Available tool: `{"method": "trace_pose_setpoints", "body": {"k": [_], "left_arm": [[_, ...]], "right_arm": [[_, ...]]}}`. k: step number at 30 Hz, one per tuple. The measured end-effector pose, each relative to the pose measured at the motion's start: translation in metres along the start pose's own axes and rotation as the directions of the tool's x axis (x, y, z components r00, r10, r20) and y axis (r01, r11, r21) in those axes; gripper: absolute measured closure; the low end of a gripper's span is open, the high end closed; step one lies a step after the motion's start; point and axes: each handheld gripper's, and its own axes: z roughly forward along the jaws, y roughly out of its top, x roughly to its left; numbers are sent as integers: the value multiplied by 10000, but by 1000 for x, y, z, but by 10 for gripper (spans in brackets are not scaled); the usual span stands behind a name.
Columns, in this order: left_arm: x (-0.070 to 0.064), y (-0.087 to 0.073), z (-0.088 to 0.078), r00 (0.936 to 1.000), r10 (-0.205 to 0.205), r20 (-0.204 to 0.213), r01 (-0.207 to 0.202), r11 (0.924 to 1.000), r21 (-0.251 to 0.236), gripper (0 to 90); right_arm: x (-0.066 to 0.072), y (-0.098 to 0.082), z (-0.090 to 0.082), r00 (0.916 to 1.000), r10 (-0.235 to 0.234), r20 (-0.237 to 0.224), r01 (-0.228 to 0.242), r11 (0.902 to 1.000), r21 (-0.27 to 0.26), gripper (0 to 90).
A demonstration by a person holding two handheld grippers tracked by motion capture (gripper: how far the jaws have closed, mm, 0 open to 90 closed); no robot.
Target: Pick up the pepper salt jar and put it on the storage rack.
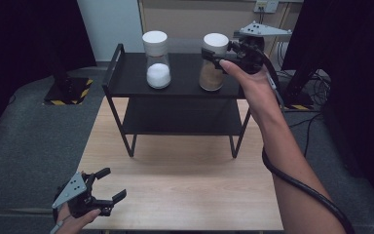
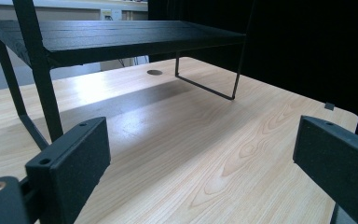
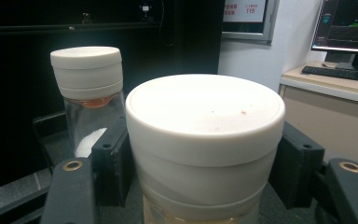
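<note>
Two white-lidded glass jars stand on the top shelf of a black rack (image 1: 126, 80). The left jar (image 1: 157, 59) holds white powder; the right jar (image 1: 213, 62) holds brown powder. My right gripper (image 1: 215, 54) is shut on the brown jar just under its white lid (image 3: 204, 122), one pad on each side. In the right gripper view the white-powder jar (image 3: 89, 88) stands behind to the left. My left gripper (image 1: 109, 186) hovers open at the table's near left corner, its pads (image 2: 77, 158) wide apart over bare wood with nothing between them.
The rack has a lower shelf (image 1: 182, 117) and thin legs on the wooden table (image 1: 175, 185). A small round hole (image 2: 154, 72) is set in the tabletop under the rack. Dark curtains flank both sides; a desk with a monitor (image 3: 349, 25) lies behind.
</note>
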Motion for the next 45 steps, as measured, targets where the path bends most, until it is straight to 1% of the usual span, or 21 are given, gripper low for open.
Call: {"method": "trace_pose_setpoints", "body": {"k": [7, 9, 10, 11, 12, 13, 14, 15, 18, 19, 20, 24, 27, 28, 34, 36, 39, 40, 45], "left_arm": [[0, 0, 0, 10000, -12, -11, 12, 10000, -1, 25], [0, 0, 0, 10000, -2, -6, 2, 10000, 15, 25], [0, 0, 0, 10000, -2, -6, 2, 10000, 15, 25], [0, 0, 0, 10000, -9, -4, 9, 10000, 16, 25], [0, 0, 0, 10000, -12, -2, 12, 10000, 16, 25], [0, 0, -1, 10000, -9, -7, 9, 10000, 22, 25], [0, 0, -1, 10000, -20, -9, 20, 10000, 8, 25], [0, 0, -1, 10000, -4, -7, 4, 10000, 8, 25], [0, 0, -2, 10000, 3, -10, -3, 10000, -15, 25], [0, 0, -2, 10000, 3, -10, -3, 10000, -15, 25], [0, 0, -2, 10000, 9, -22, -9, 10000, -12, 25], [-1, 1, -2, 10000, 18, -14, -18, 10000, -24, 25], [-1, 1, -2, 10000, 36, -4, -36, 10000, -30, 25], [-2, 2, -2, 10000, 34, 3, -34, 10000, -37, 26], [-3, 2, -2, 10000, 65, 28, -65, 9999, -82, 25], [-2, 3, -2, 10000, 98, 18, -98, 9999, -54, 25], [-2, 3, -2, 10000, 86, -4, -86, 9999, -66, 24], [-3, 3, -2, 10000, 91, -7, -91, 9999, -68, 24], [-3, 2, -2, 10000, 77, -20, -77, 9999, -67, 24]], "right_arm": [[-1, 1, 0, 10000, 26, -3, -26, 10000, 56, 339], [-1, 2, 1, 10000, -11, -5, 11, 9999, 113, 322], [0, 3, 1, 10000, -69, 44, 69, 9999, 144, 295], [0, 3, 1, 10000, -69, 44, 69, 9999, 144, 295], [0, 3, 1, 10000, -71, 67, 70, 9999, 150, 254], [0, 3, 1, 10000, -71, 67, 70, 9999, 150, 254], [2, 5, 0, 9997, -175, 187, 170, 9994, 293, 208], [2, 6, 0, 9996, -199, 186, 192, 9991, 367, 185], [2, 7, -2, 9998, -142, 131, 135, 9988, 467, 126], [2, 7, -2, 9998, -142, 131, 135, 9988, 467, 126], [4, 8, -4, 9998, -120, 145, 112, 9984, 548, 98], [8, 9, -10, 9995, -273, 133, 264, 9977, 622, 78], [10, 10, -13, 9992, -353, 171, 341, 9972, 665, 75], [13, 10, -15, 9987, -446, 242, 429, 9967, 683, 75], [15, 8, -27, 9991, -346, 246, 333, 9980, 534, 62], [17, 8, -32, 9987, -414, 288, 398, 9978, 533, 60], [17, 4, -39, 9988, -386, 287, 373, 9983, 457, 59], [17, 2, -41, 9992, -318, 252, 306, 9985, 464, 58], [20, -3, -50, 9992, -373, 146, 365, 9979, 540, 51]]}}
